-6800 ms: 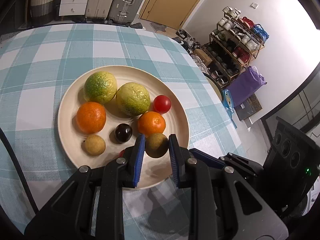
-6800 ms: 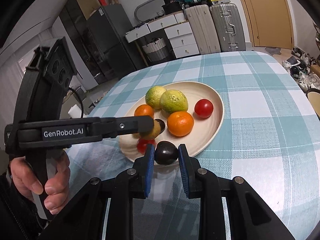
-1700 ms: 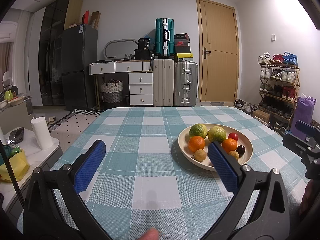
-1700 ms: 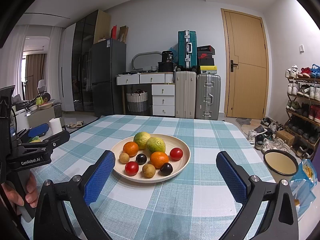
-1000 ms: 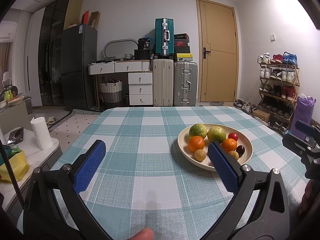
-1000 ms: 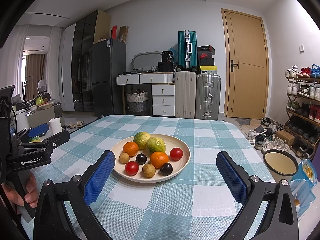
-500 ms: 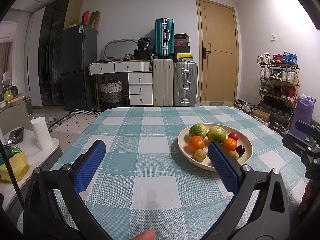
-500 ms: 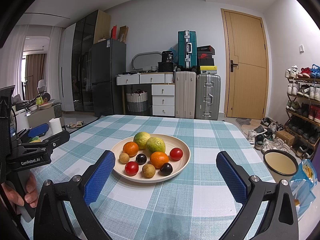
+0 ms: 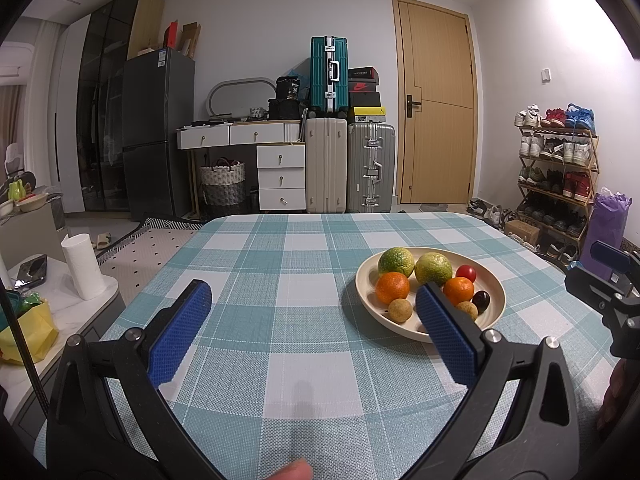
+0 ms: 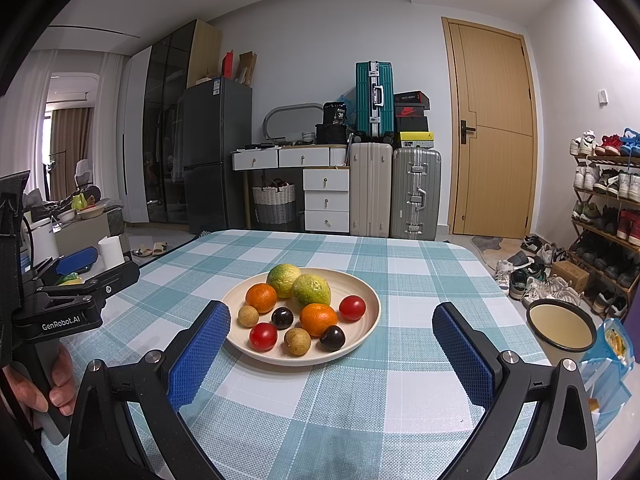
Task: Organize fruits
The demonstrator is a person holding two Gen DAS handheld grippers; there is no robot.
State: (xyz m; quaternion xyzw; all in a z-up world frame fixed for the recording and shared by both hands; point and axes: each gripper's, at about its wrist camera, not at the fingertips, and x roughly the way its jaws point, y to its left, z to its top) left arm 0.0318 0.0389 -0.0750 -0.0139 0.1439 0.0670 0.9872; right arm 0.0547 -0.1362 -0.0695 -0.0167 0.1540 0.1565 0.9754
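All the fruit in view sits on the plate [image 10: 362, 332], which rests on the table [image 10: 420, 272] near its middle; nothing lies loose on the cloth. By that showing the sorting looks finished, or close to it, and what is left, if anything, would be small tidying of the pile.

The right gripper [image 10: 330, 354] hangs above the near edge of the table with its jaws spread wide and nothing between them. The left gripper [image 9: 314, 334] is likewise spread wide and empty, held off to the left of the plate (in the right view a hand [image 10: 48, 388] shows on its handle).

The plate is a shallow round dish, cream and matte, with a raised rim. At its back two limes [image 10: 298, 282] touch, knobbly and green going yellow. Two oranges [image 10: 318, 319] have dimpled peel, one at the left behind a tan, rough little longan [image 10: 248, 315], one nearer the middle. Two tomatoes [image 10: 352, 307] are smooth and glossy red, one at the right rim, one at the front left. Two plums [image 10: 332, 337], near black and shiny, lie between them, and a second longan sits at the front. The cloth is a woven check in teal and white, flat and coarse in grain. The gripper pads [image 10: 198, 354] are blue with a fine dotted texture.
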